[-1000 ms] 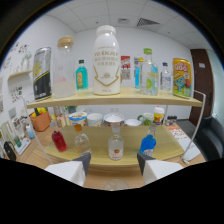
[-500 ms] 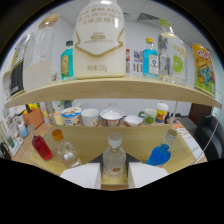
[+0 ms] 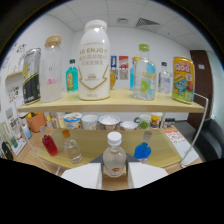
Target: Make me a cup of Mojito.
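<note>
The jaws [image 3: 114,176] stand spread, with a small clear bottle [image 3: 114,159], white-capped, between them on the lower shelf [image 3: 165,156], gaps at either side. Beside it: a red bottle [image 3: 49,145], a clear bottle with an orange cap [image 3: 71,148], a blue bottle [image 3: 142,149]. The upper shelf [image 3: 120,103] carries a large white bottle [image 3: 94,61] and a clear jar [image 3: 51,71] of whitish contents

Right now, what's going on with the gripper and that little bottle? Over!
Gripper open. Small clear bottle with white cap stands between the fingers on the lower shelf, not squeezed. Blue bottle close beside it.
</note>
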A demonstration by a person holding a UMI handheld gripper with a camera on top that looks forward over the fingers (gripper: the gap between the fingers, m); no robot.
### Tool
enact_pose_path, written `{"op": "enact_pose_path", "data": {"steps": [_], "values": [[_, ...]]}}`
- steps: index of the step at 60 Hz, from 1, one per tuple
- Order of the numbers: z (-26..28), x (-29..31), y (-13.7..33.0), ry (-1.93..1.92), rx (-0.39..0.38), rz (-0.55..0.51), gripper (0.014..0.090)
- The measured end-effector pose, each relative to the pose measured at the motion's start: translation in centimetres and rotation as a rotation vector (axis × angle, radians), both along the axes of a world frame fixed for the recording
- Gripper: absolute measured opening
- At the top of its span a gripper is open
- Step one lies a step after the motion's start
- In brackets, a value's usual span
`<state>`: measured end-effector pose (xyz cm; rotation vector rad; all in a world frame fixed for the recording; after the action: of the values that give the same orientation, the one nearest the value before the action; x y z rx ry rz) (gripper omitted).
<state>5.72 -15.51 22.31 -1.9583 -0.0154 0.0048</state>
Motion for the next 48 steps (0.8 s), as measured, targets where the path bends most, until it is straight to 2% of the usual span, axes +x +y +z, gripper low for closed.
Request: {"op": "enact_pose_path", "data": {"steps": [10,26,34,40,48], "values": [[-0.4,3.7,-3.9,-0.016,-0.006,-0.071,0.0339],[-5.4,8.4,-7.5,-0.148,-0.101,-0.126,0.0337],[-6.8,10.2,-7.4,-0.421,-0.141,-0.096,0.0337],[-6.5,10.6,-6.8,-0.671,-0.149,-0.035,0.0337],[-5.2,9.9,-5.8,-1.016,-0.128,0.063,0.0336]]}}
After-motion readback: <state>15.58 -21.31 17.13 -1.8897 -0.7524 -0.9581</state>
